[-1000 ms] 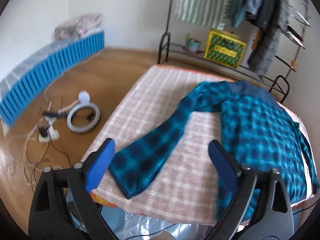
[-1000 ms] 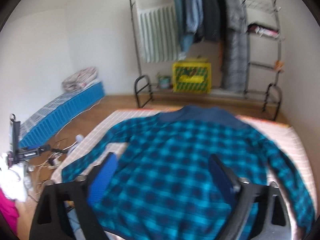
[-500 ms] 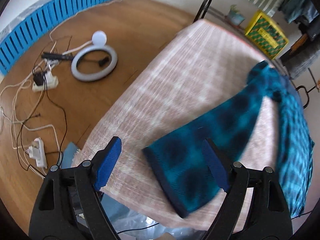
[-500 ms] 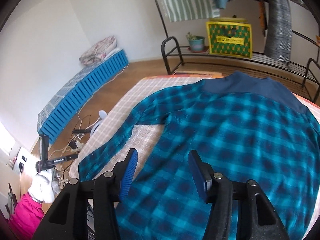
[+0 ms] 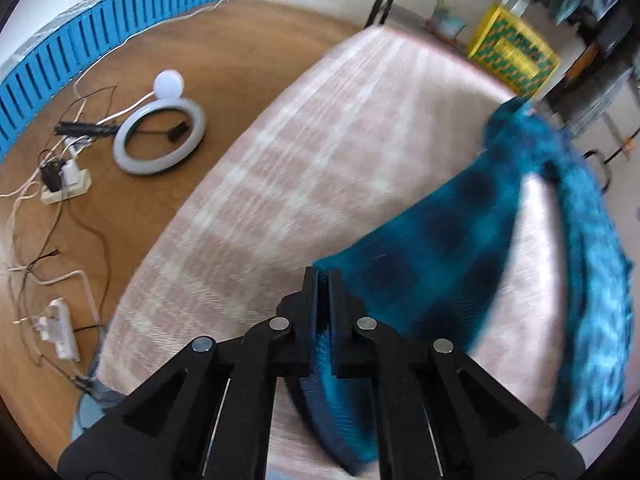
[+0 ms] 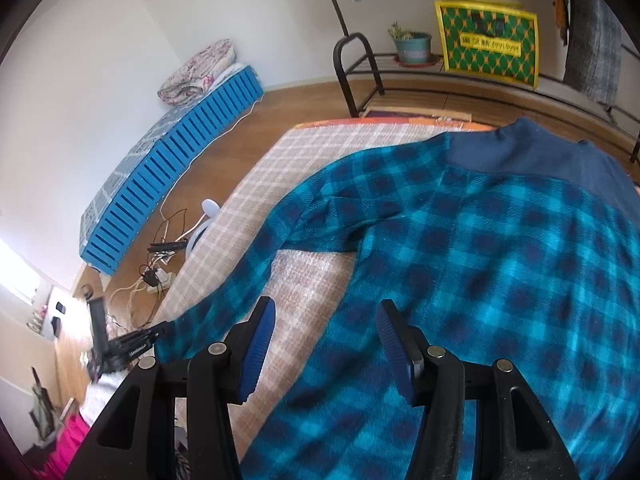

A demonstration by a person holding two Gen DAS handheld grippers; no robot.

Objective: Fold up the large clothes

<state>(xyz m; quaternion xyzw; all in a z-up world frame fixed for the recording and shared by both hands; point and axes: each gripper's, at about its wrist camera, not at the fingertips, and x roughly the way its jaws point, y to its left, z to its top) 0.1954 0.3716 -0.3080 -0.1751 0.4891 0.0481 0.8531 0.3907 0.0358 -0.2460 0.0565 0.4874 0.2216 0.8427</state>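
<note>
Step in hand: taking up the sleeve for the first fold. The plaid flannel shirt (image 6: 500,264) lies spread, apparently back up, on the checked cloth (image 5: 320,168) covering the bench, its navy yoke at the far end. Left tool (image 5: 323,276) is clamped on the sleeve cuff (image 5: 332,344), fabric visibly pinched between its jaws. Right tool (image 6: 324,340) hovers apart over the shirt's side edge, gripping nothing. Next move, likely: carry the cuff across onto the body (keeping the sleeve flat). Only the left view shows the pinch; only the right view shows the whole shirt body and yoke.
</note>
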